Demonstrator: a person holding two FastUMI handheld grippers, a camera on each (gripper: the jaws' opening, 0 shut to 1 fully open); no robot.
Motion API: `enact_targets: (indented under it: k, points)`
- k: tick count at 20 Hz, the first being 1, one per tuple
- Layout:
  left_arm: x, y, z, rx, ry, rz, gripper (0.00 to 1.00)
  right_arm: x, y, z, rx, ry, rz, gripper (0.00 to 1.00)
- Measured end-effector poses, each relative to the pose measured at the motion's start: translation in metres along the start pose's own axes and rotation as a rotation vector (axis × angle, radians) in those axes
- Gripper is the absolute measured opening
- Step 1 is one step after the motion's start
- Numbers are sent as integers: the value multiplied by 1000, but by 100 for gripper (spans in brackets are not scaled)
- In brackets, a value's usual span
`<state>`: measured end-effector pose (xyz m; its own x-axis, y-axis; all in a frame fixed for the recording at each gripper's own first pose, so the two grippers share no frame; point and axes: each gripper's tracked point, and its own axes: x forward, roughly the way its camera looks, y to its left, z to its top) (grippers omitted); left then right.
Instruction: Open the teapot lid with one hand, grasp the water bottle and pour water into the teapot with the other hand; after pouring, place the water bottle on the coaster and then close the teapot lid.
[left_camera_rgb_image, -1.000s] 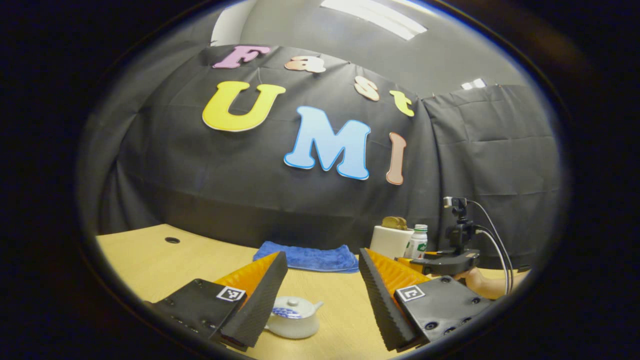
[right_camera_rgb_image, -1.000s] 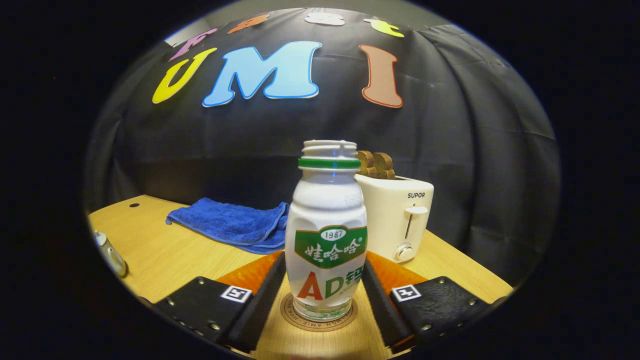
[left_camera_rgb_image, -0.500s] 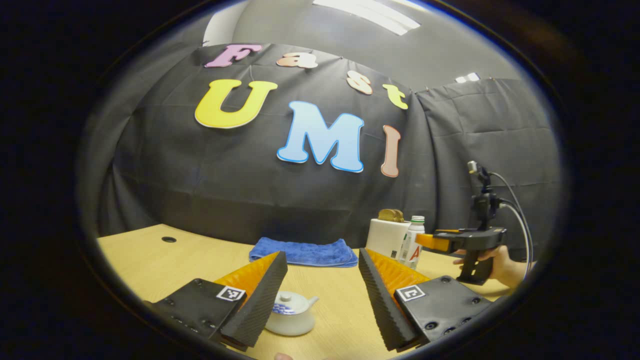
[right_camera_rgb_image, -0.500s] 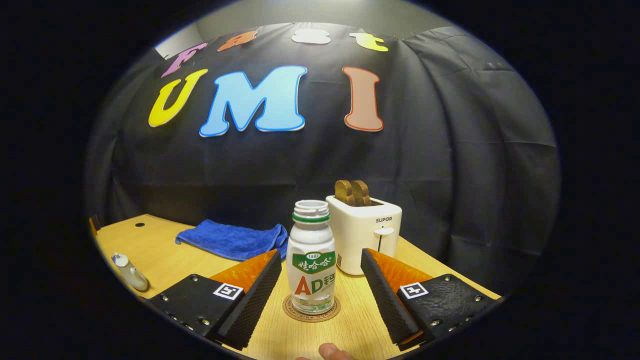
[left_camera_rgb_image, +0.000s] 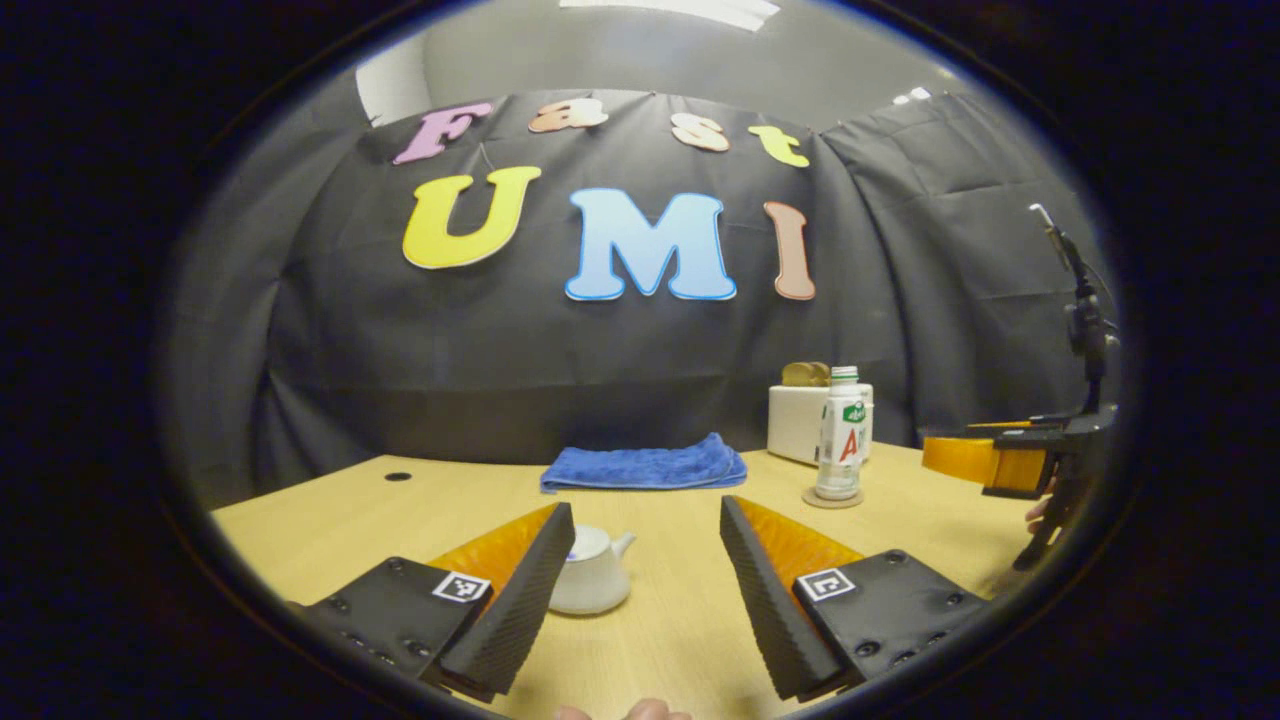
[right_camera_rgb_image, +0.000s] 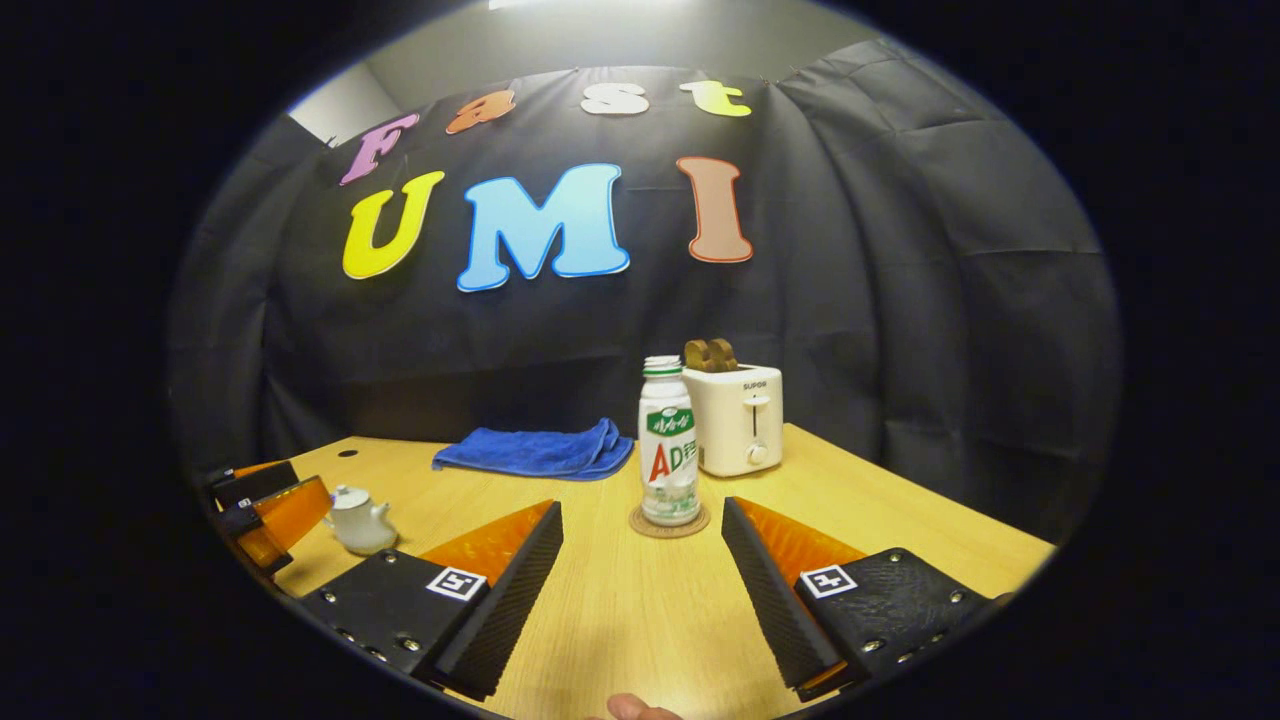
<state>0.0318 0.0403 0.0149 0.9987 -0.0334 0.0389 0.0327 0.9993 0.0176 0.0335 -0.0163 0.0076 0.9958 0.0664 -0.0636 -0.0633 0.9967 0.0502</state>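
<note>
Left gripper view looks level across a wooden table (left_camera_rgb_image: 330, 510). The left gripper (left_camera_rgb_image: 645, 590) is held low over the near edge, its two fingers spread wide apart and holding nothing. A small white teapot (left_camera_rgb_image: 592, 571) sits on the table just beyond the left finger, its lid on and its spout pointing right. Farther back and to the right, a white water bottle (left_camera_rgb_image: 841, 433) stands upright on a round coaster (left_camera_rgb_image: 832, 498), in front of a white toaster (left_camera_rgb_image: 797, 422). A folded blue towel (left_camera_rgb_image: 645, 465) lies at the table's far side. At the right edge, the right gripper (left_camera_rgb_image: 975, 460) floats above the table, pointing left, with a hand (left_camera_rgb_image: 1040, 513) on its grip below.

Right gripper view shows the right gripper (right_camera_rgb_image: 640, 590) level, with its fingers spread and nothing between them, well short of the bottle (right_camera_rgb_image: 668, 453) on its coaster (right_camera_rgb_image: 668, 522). The teapot (right_camera_rgb_image: 358, 518) sits far left, beside the left gripper (right_camera_rgb_image: 262, 510).
</note>
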Motion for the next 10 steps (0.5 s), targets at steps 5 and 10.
enact_targets:
  k: [5,10]
  points:
    - [-30,-26,2,-8,-21,38,100,-24,31,-23,-35,23,24,99]
    - [-34,-24,-14,-11,38,75,100,-37,46,-18,-67,-34,28,99]
